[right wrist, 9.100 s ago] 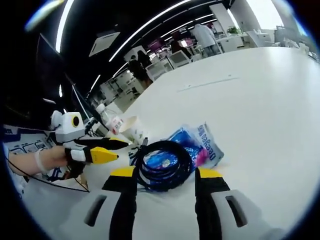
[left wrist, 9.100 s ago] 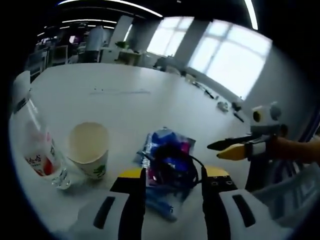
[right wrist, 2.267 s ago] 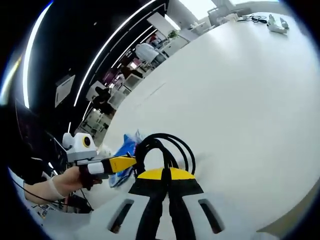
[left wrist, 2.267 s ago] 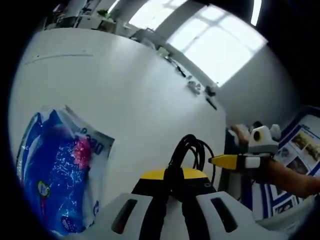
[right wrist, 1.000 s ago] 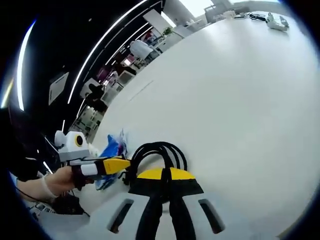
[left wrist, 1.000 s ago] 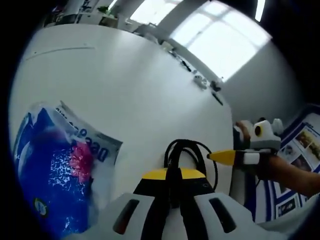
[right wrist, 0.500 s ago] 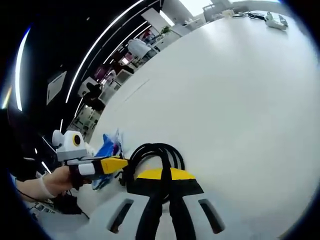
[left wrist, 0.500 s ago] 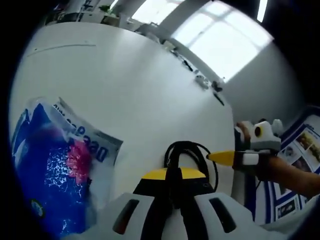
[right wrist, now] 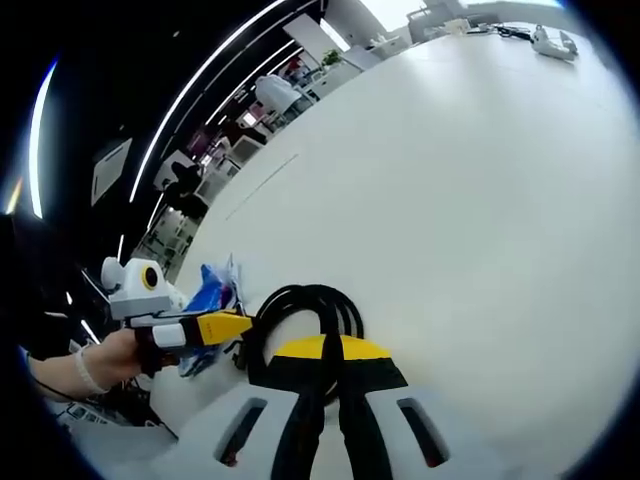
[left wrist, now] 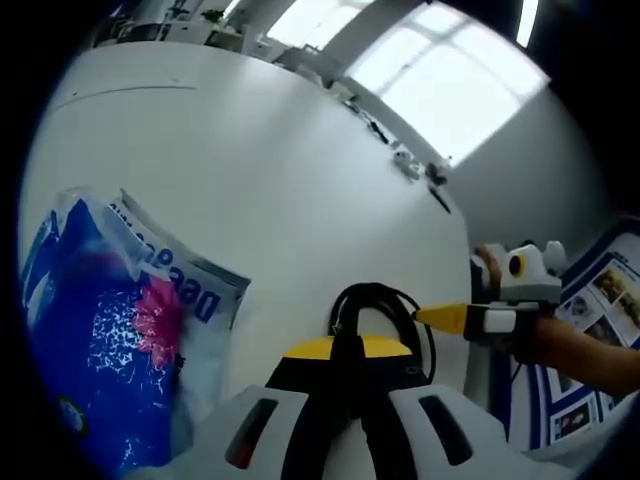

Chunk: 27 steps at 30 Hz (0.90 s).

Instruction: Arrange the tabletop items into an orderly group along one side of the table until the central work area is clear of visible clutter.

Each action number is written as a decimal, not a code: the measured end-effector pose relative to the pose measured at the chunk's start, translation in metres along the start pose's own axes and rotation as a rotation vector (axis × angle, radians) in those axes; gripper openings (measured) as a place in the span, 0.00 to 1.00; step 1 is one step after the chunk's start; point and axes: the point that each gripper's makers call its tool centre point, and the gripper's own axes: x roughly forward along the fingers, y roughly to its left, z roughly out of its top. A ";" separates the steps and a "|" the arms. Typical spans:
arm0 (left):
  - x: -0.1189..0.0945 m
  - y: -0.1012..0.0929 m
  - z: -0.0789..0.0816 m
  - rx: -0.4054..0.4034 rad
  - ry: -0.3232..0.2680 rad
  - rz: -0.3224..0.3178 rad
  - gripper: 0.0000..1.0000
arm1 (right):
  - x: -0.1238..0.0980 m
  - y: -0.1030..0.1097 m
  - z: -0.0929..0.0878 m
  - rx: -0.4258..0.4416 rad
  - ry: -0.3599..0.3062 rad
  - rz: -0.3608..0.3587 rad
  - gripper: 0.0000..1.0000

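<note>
Between the closed jaws of both tools: one black coiled cable (left wrist: 375, 305), its loop lying low over the white tabletop (left wrist: 250, 180). Left hand-held gripper (left wrist: 345, 355): jaws pinched narrow on the cable, which rises from between its yellow tips. Right hand-held gripper (right wrist: 325, 355): likewise clamped tight on the same cable (right wrist: 300, 305), the loop spreading forward of the tips. Blue printed plastic bag (left wrist: 100, 330): lies flat on the tabletop to the left of the cable in the left gripper view, apart from it; in the right gripper view, the bag (right wrist: 205, 295) sits behind the left hand-held gripper (right wrist: 215, 328), held in a person's hand (right wrist: 100, 365). Small objects (left wrist: 420, 172): at the far tabletop edge, too small to identify. Windows (left wrist: 440, 80): bright, beyond the tabletop.
</note>
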 end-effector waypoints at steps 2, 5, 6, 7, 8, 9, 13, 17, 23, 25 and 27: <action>0.000 0.000 0.000 -0.002 0.000 0.001 0.03 | 0.000 0.000 -0.001 -0.014 0.004 -0.004 0.00; 0.000 0.001 -0.001 -0.004 0.001 0.004 0.03 | 0.001 -0.001 -0.001 -0.038 0.010 -0.011 0.00; 0.001 0.001 -0.001 -0.004 0.001 0.005 0.03 | 0.001 0.000 -0.001 -0.048 0.012 -0.014 0.00; 0.001 0.001 -0.001 -0.005 0.001 0.006 0.03 | 0.001 0.000 -0.001 -0.058 0.014 -0.016 0.00; 0.001 0.001 -0.001 -0.005 0.001 0.006 0.03 | 0.001 -0.001 -0.002 -0.074 0.018 -0.022 0.00; 0.001 0.001 -0.001 -0.003 0.001 0.006 0.03 | 0.001 -0.001 -0.002 -0.077 0.019 -0.022 0.00; 0.000 0.001 -0.001 -0.001 0.001 0.008 0.03 | 0.001 -0.001 -0.002 -0.095 0.023 -0.027 0.00; 0.001 0.001 -0.001 -0.008 0.005 0.007 0.03 | 0.001 0.000 -0.002 -0.108 0.026 -0.026 0.00; 0.001 0.000 -0.001 0.006 0.001 0.011 0.04 | 0.001 0.000 0.000 -0.116 0.028 -0.025 0.01; 0.001 0.001 -0.001 0.001 0.002 0.009 0.04 | 0.001 0.000 0.000 -0.118 0.030 -0.024 0.01; 0.001 0.002 0.000 0.002 0.003 0.010 0.05 | 0.001 0.000 0.000 -0.122 0.034 -0.023 0.01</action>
